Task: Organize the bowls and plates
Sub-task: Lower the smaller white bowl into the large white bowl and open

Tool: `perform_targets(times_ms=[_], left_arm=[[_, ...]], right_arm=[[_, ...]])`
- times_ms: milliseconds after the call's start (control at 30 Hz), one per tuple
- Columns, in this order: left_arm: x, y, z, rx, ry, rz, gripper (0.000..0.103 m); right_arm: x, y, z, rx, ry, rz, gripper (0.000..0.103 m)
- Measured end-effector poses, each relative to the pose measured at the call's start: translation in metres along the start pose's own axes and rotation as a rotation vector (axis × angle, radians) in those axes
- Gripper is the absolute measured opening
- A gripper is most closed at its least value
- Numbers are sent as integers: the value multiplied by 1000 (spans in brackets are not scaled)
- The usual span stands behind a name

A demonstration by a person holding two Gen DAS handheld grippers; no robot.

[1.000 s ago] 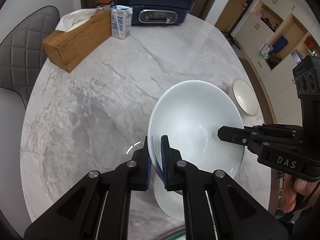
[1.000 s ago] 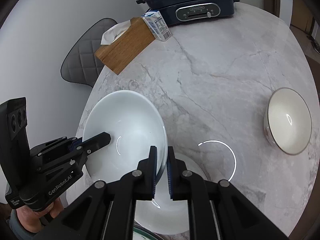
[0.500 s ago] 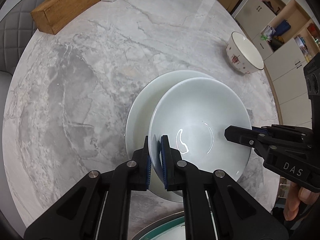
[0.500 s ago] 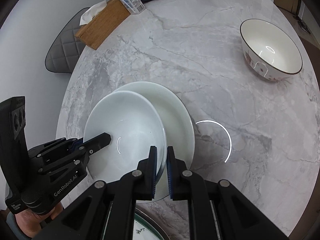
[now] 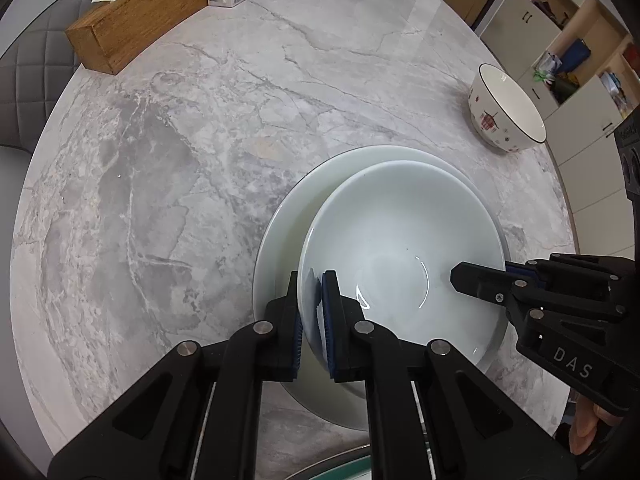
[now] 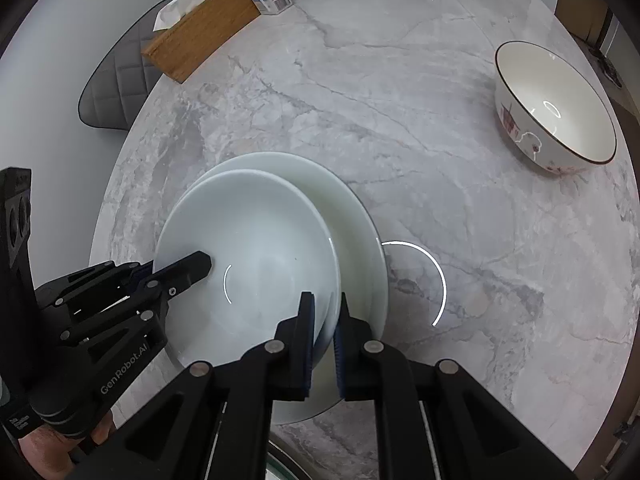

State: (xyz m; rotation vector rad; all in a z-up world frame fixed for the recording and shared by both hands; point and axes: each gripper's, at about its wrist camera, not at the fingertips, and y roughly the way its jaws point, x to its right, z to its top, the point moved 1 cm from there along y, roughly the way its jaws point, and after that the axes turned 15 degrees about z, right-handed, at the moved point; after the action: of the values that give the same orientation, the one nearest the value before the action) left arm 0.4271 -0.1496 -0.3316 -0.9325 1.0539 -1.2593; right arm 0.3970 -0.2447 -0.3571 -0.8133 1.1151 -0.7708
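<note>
both our hands have come down since a second ago, and the white bowl [image 5: 400, 240] we carry now sits low over the white plate [image 5: 288, 216], which was mostly hidden under it before. we cannot tell whether the bowl's foot already rests on the plate or hangs just above it.

we hold the bowl from two sides. our left gripper [image 5: 311, 312] pinches the near rim, one pad inside and one outside, and our right gripper [image 6: 324, 320] pinches the opposite rim the same way. the bowl lies off centre on the plate, pushed toward the side nearest us, so a crescent of plate shows beyond it.

we judge the step in hand to be stacking this bowl on the plate, and it looks nearly done. the next move calls for settling the bowl flat, then spreading both sets of jaws together and lifting straight up so the rims are not dragged. the patterned bowl [image 6: 556, 108] stands well apart on the marble table [image 5: 200, 140], likely our next pick.
</note>
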Motion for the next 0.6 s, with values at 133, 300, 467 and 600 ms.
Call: perform_targets(times_ms=[133,300,467,600], left_arm=[[0,-1,1,7,0,8,8],[-2,-1,1,9,-4,-5,8],[-3,-3,0,12,-8,-16,8],[-3,-4,-2,12,-6,-19,8]], right_arm=[[-3,1,0,-4,-12,-19,12],[-4,1,0,-8,-10,-25,14],[-6,3,0,-10,-6,-38,16],[-11,7,0,-15,-8,-42,26]])
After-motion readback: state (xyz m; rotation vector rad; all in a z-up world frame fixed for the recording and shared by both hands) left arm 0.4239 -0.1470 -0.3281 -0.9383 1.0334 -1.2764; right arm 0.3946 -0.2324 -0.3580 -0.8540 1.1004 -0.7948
